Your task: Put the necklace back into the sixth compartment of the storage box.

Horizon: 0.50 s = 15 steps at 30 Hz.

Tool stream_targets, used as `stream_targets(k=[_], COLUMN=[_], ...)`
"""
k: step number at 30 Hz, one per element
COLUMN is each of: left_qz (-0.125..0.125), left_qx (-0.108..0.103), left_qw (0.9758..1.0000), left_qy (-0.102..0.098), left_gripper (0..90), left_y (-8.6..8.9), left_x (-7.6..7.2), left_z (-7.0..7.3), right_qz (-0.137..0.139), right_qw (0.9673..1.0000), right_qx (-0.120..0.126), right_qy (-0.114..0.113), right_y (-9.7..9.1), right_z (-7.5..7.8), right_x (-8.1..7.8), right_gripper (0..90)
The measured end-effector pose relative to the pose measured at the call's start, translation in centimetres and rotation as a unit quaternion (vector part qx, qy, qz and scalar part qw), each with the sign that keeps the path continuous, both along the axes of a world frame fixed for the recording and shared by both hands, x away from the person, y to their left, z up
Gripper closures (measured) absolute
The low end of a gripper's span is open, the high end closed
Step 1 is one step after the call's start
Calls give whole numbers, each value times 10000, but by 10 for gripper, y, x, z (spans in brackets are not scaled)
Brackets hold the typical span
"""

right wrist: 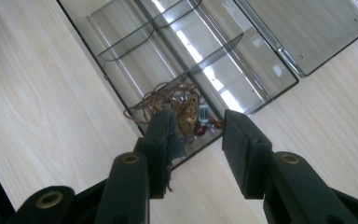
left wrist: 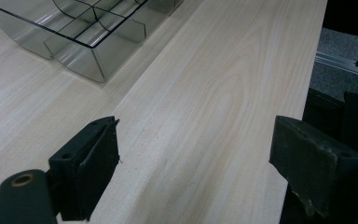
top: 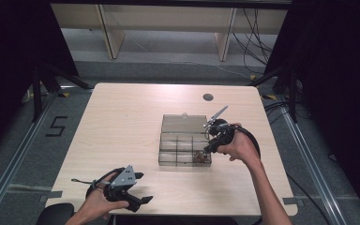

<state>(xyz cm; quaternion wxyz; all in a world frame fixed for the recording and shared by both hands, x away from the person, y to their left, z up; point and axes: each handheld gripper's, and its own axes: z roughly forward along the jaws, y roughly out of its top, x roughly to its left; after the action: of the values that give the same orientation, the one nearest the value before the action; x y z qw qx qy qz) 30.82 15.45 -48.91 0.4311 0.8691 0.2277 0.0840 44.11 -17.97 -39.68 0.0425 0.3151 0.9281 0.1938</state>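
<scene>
Pale wood table [top: 122,122] on grey floor [top: 178,56]; both grippers' jaws parted, empty, near clear box [top: 183,146].

Black two-jaw tools [top: 143,199], grey three-cornered plate [top: 124,176], trailing black cables [top: 252,137]

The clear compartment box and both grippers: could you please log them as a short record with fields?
box: clear compartment box on the wooden table, lid open and lying flat behind it
contents: tangled brown cord with beads in one corner compartment
right gripper: above that compartment, jaws apart, nothing between them
left gripper: near the table's front edge, jaws wide, holding nothing
</scene>
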Motion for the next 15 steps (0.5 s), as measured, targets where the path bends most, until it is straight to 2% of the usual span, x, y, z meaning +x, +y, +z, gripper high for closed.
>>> stream_targets(k=[1,2,4,5,6,8,15], left_qz=[-6,-13,-6,-6,9,29,-24], left_qx=[-21,-34,-19,18,23,-48,-38], left_qw=[10000,10000,10000,10000,10000,10000,10000], left_qy=[-8,-6,0,10,0,8,-7], left_gripper=[150,151,151,151,150,151,151], left_y=[0,0,0,0,0,-1,0], left_x=[0,0,0,0,0,0,0], left_z=[0,-1,0,0,0,0,0], right_qz=[30,-21,14,-109,-51,-97,-257], right_qw=[10000,10000,10000,9999,10000,9999,9994], right_qx=[2,22,39,72,60,83,194], right_qy=[-57,1,-44,14,-45,-78,-116], right_y=[-2,-3,-8,-10,-13,-18,-28], right_z=[0,0,-1,-2,-2,-4,-10], right_x=[0,-2,-3,-5,-4,-6,-12], right_gripper=[630,630,630,627,627,621,536])
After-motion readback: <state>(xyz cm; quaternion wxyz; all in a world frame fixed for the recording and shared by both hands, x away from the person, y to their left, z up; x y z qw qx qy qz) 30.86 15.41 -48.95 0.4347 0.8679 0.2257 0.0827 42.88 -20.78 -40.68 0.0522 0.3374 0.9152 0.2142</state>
